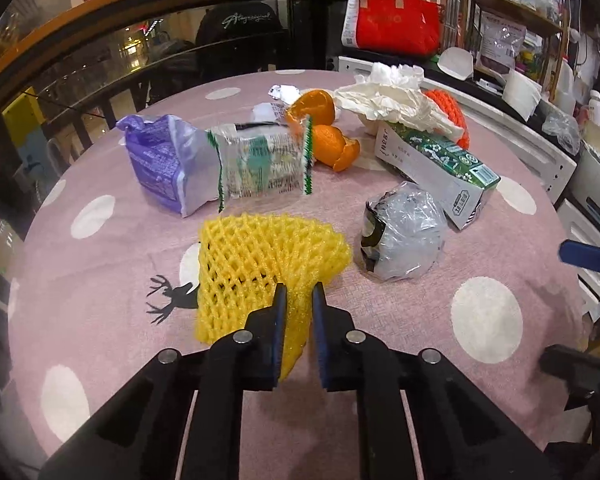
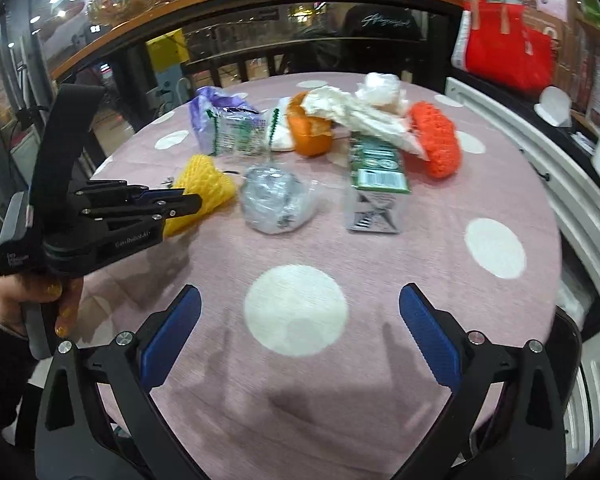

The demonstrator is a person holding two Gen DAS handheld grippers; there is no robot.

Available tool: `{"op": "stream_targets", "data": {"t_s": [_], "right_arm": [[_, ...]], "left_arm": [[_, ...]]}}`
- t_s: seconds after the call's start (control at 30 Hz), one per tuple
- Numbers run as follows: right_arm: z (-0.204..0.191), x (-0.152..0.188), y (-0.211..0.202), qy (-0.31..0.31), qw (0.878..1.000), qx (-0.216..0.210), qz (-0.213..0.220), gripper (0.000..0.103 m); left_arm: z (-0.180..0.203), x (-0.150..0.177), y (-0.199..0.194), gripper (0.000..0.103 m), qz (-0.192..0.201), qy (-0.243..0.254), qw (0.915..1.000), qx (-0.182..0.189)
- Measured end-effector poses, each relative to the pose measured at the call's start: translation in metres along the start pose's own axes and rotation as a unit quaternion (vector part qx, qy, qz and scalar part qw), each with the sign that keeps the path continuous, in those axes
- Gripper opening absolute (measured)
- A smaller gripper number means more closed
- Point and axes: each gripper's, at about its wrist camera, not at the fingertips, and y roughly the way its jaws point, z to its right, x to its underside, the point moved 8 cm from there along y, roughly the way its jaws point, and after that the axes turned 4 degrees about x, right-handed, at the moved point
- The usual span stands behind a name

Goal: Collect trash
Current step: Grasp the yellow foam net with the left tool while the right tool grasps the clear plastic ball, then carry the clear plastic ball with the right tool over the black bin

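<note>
My left gripper point(image 1: 299, 294) is shut on a yellow foam fruit net point(image 1: 260, 256), holding it at the near middle of the pink dotted table point(image 1: 100, 320). In the right wrist view the left gripper point(image 2: 188, 200) and the net point(image 2: 208, 184) show at the left. My right gripper point(image 2: 300, 304) is open and empty above the table's near edge. Beyond lie a crumpled clear plastic wrap point(image 1: 404, 232), a green carton point(image 1: 436, 160), orange peel point(image 1: 324, 128), a clear wrapper point(image 1: 260, 164), a purple bag point(image 1: 156, 160), white tissue point(image 1: 396, 100) and an orange foam net point(image 2: 434, 144).
A white cabinet edge point(image 2: 540, 168) runs along the table's right side. A red bag point(image 1: 396, 20) and cluttered shelves point(image 1: 516, 32) stand behind. A dark railing point(image 2: 236, 64) lies past the far edge.
</note>
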Motion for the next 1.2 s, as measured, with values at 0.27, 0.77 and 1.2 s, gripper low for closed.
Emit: {"op": "stream_targets", "data": {"t_s": [0.27, 0.77, 1.2], "right_arm": [[-0.028, -0.037, 0.035, -0.046, 0.999, -0.015, -0.012, 0.091], [-0.027, -0.055, 0.086, -0.045, 0.997, 0.004, -0.059, 0.055], [-0.033, -0.034, 0.028, -0.031, 0.998, -0.042, -0.017, 0.052]], "left_arm": [[-0.014, -0.002, -0.042, 0.012, 0.053, -0.03, 0.9979, -0.022], [-0.025, 0.018, -0.053, 0.012, 0.065, -0.071, 0.9951, -0.024], [-0.008, 0.017, -0.068, 0.012, 0.084, -0.061, 0.9944, -0.022]]}}
